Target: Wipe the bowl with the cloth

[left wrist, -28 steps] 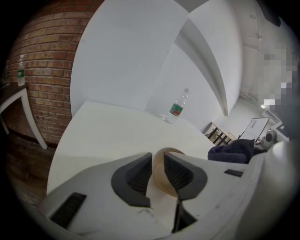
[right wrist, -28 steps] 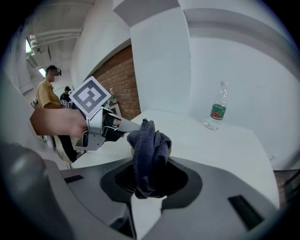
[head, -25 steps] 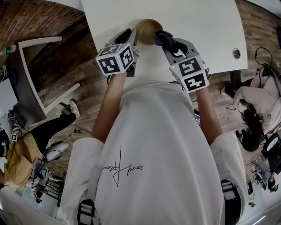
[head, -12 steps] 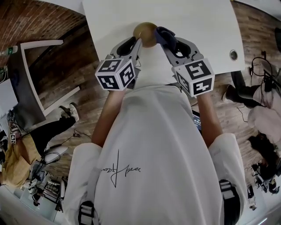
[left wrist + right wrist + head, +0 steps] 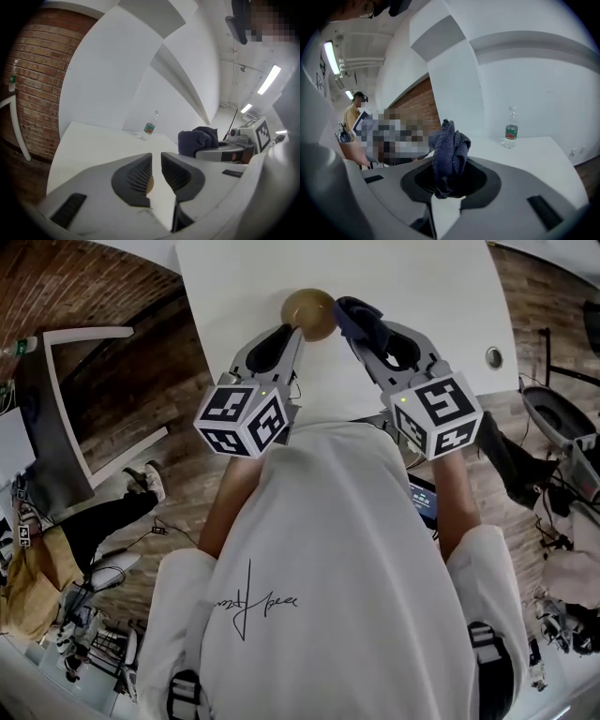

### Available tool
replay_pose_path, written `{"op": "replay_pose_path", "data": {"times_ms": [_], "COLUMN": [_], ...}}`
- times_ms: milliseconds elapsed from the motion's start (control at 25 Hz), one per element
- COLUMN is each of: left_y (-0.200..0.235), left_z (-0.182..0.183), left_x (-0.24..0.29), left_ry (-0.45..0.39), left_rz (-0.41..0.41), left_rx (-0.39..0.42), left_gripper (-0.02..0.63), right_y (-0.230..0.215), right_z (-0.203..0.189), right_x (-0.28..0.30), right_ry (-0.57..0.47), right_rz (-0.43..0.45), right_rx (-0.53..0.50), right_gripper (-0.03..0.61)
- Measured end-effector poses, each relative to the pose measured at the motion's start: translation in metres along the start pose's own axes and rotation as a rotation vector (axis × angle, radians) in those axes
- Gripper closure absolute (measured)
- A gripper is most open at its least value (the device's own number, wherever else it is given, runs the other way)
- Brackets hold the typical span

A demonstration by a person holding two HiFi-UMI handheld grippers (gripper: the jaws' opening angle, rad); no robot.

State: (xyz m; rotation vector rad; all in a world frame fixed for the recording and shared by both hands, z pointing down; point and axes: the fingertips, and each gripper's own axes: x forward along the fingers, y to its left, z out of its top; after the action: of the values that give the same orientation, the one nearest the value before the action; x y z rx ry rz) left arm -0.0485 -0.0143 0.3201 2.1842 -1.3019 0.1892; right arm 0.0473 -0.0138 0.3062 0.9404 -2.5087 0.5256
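A round brown wooden bowl (image 5: 309, 313) hangs over the white table (image 5: 431, 296) at the tip of my left gripper (image 5: 296, 334). In the left gripper view a sliver of the bowl (image 5: 150, 183) shows between the ribbed pads (image 5: 138, 176), and the left gripper's (image 5: 156, 159) jaws are closing on its rim. My right gripper (image 5: 364, 334) is shut on a bunched dark blue cloth (image 5: 359, 317), just right of the bowl. The cloth (image 5: 449, 150) stands up out of the right gripper (image 5: 447, 185). It also shows as a dark blue cloth (image 5: 197, 139) in the left gripper view.
A clear plastic water bottle (image 5: 149, 125) with a green label stands at the table's far edge, also seen as a bottle (image 5: 511, 127) in the right gripper view. A brick wall (image 5: 33, 84) lies left. A person in yellow (image 5: 37, 568) sits on the wooden floor at lower left.
Both marker cubes have drawn back toward the person and spread a little apart. The bowl and cloth have shifted slightly left and stay at the gripper tips.
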Motion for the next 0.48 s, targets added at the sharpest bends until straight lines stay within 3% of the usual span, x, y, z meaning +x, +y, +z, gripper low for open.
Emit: {"op": "replay_pose_path", "data": {"times_ms": [280, 480], "left_y": [-0.006, -0.007], "left_z": [0.033, 0.03], "left_x": [-0.017, -0.021], "left_ry": [-0.15, -0.168], "left_rz": [0.022, 0.016], "left_rx": [0.019, 0.021], "left_gripper": [0.624, 0.624], "right_y": [0.008, 0.01], "right_z": [0.028, 0.032], "right_x": [-0.015, -0.021], "right_ry": [-0.099, -0.116], "right_rz": [0.039, 0.047], "right_rx": [0.002, -0.025], "right_gripper": [0.479, 0.479]}}
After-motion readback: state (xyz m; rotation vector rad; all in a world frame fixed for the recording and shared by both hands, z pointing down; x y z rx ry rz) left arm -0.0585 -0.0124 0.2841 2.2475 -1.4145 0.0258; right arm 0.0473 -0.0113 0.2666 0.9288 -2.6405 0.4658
